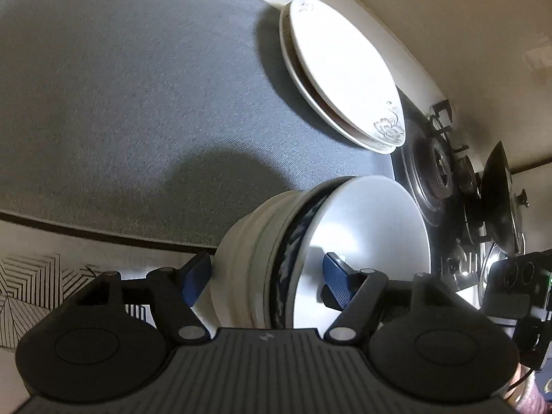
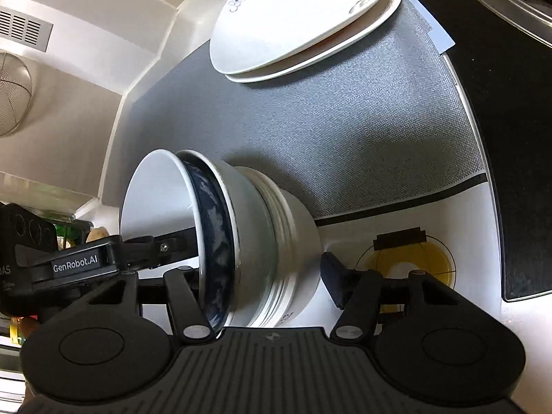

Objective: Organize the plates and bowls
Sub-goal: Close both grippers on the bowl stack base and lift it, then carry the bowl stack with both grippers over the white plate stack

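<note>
Grey mat point(image 1: 131, 103) on white counter point(image 2: 396, 220), gas hob point(image 1: 438, 169) beside it

The left hand-held gripper point(image 1: 267, 281) straddles the stacked bowls' point(image 1: 310, 241) wall, seemingly pinching it, near two plates point(image 1: 341, 69).

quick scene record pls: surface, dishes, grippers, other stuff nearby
surface: grey mat on a white counter
bowls: nested bowl stack, white with one dark blue patterned bowl
plates: two white floral plates stacked at the mat's far edge
left gripper: straddles the stack, one finger inside the top bowl
right gripper: straddles the stack from the opposite side
nearby: gas stove
</note>
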A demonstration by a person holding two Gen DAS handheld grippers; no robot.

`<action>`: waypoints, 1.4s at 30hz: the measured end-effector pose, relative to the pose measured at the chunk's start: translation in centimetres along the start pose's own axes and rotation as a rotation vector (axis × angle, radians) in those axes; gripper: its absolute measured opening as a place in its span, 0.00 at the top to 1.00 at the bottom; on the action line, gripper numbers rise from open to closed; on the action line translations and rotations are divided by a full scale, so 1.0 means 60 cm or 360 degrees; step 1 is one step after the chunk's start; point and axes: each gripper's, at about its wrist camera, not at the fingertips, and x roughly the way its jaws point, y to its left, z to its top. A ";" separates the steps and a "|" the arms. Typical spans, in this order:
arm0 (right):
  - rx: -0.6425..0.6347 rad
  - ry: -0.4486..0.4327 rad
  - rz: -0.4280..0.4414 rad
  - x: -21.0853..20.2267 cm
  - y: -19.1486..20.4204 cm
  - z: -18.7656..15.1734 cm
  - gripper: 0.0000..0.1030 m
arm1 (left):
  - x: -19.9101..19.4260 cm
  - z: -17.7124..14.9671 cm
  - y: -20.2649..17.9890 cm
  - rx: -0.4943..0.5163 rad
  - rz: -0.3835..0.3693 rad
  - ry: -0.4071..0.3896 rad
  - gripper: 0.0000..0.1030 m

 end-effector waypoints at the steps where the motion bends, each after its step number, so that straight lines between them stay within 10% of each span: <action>1: 0.0013 0.0006 0.0003 0.001 0.000 0.001 0.39 | 0.001 0.001 0.005 -0.0037 -0.0009 0.0012 0.24; 7: 0.0121 0.0056 0.0017 0.005 -0.012 0.011 0.38 | -0.001 0.007 -0.010 0.0031 0.0132 0.0031 0.12; 11: 0.0092 0.0050 0.0018 0.006 -0.008 0.010 0.38 | -0.001 0.000 0.009 -0.0108 -0.0046 0.0004 0.21; 25: -0.0036 -0.0040 -0.0115 -0.014 0.019 0.017 0.54 | -0.016 -0.003 -0.010 -0.0060 -0.0081 -0.0065 0.23; 42: 0.0023 -0.0023 -0.0032 0.002 -0.001 0.017 0.40 | 0.005 -0.013 0.017 -0.0184 -0.0117 -0.0079 0.19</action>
